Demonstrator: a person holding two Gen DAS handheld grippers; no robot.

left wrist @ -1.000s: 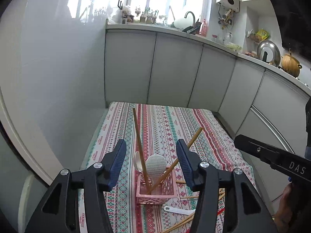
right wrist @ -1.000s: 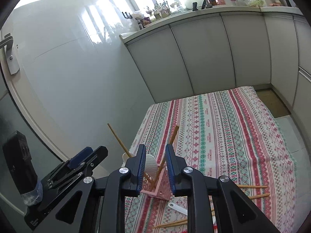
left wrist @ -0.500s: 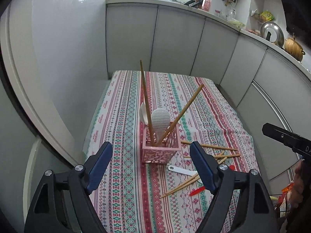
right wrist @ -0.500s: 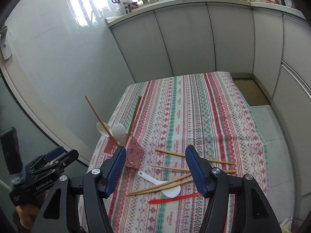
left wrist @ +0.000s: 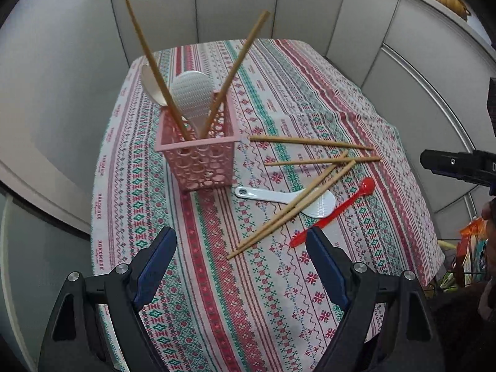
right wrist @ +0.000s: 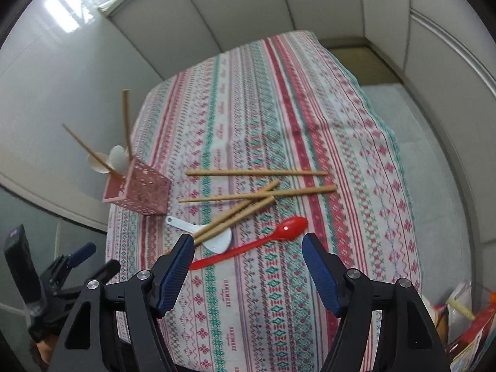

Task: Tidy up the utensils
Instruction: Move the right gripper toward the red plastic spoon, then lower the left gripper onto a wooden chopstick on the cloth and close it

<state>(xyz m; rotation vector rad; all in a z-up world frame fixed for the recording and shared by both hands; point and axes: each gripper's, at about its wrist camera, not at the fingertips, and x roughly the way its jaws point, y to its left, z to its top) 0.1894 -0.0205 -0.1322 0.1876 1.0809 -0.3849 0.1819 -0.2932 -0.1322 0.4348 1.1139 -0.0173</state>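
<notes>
Both tools, left tool point(left wrist: 240, 266) and right tool point(right wrist: 248, 268), are hanging spread and empty, the right's jaws having just been opening; the red spoon point(right wrist: 263, 241) beside the pink basket point(right wrist: 136, 189) is probably light, stiff and slippery, best pinched mid-handle.

Bare surface point(left wrist: 217, 294) lies open nearside; the pink basket point(left wrist: 201, 161) and scattered chopsticks point(left wrist: 291, 207) block the middle.

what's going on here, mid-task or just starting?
Mid-task. A person holds a claw in each hand over the patterned tablecloth. The left claw and right claw have both just been opening and hold nothing. The pink basket already holds two chopsticks and two white spoons. Four chopsticks, a white rice paddle and a red spoon lie loose on the cloth.
</notes>
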